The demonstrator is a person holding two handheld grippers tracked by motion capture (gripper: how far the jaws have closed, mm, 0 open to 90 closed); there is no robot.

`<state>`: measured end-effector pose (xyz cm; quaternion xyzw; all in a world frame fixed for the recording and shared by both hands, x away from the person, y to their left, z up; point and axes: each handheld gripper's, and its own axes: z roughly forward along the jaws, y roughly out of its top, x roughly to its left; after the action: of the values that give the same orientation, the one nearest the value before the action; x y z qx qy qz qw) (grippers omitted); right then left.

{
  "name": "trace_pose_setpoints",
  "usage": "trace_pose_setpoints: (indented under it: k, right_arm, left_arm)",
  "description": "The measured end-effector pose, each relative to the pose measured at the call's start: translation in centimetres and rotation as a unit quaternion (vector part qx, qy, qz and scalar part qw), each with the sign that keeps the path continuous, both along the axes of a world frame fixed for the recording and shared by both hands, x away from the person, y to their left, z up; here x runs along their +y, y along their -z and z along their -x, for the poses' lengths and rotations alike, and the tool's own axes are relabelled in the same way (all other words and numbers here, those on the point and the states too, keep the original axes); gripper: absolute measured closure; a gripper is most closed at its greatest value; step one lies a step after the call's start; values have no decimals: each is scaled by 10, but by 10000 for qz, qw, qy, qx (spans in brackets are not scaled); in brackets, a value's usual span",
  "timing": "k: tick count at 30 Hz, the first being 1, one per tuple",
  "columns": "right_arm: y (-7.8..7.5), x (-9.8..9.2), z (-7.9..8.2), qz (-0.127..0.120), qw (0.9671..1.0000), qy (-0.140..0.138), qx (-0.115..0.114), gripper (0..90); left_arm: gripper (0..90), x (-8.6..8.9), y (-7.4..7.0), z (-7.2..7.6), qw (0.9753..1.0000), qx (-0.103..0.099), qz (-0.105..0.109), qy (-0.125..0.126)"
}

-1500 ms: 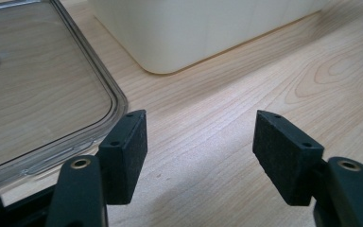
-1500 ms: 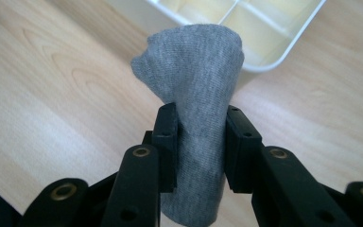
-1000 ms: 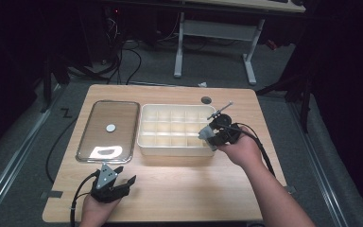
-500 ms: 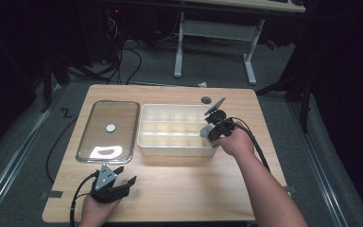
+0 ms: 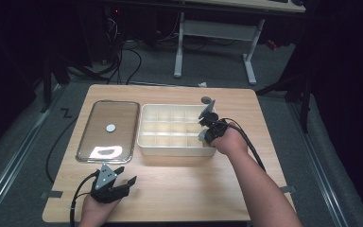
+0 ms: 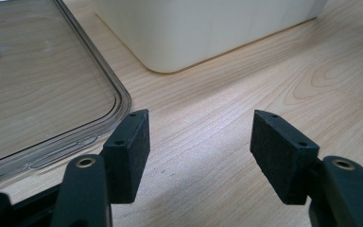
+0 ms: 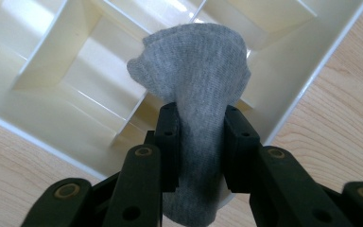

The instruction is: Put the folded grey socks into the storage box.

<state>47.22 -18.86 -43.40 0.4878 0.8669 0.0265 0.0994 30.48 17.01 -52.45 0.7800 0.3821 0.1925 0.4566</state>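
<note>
Grey sock [image 7: 194,99] sits pinched between the jaws of the right gripper [image 7: 201,142], held over the right end of the cream divided box [image 5: 144,130], at 3 o'clock from table centre. Left gripper [image 6: 198,151] rests at 7 o'clock on the wooden table [image 5: 194,189], jaws spread apart with nothing between them, just beside the clear lid [image 5: 123,118].

Wooden table [image 5: 179,184] with a tray and a lid

A cream divided tray [image 5: 175,149] sits mid-table; a clear lid [image 5: 123,127] lies flat just beside it; a small grey piece [image 5: 206,100] rests behind.
</note>
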Motion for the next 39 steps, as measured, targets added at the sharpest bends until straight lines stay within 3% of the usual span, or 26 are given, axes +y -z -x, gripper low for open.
trace_pose_setpoints:
  k: [11,12,39]
  right_arm:
    - [6,6,-1,138,9997,-53,186,730]
    - [6,5,-2,131,9996,-191,162,730]
    - [21,5,-8,107,9989,-148,435,734]
  left_arm:
    - [389,0,1,-1,10000,17,13,12]
    - [389,0,1,-1,10000,16,2,11]
    - [398,-4,3,-1,9999,45,-53,156]
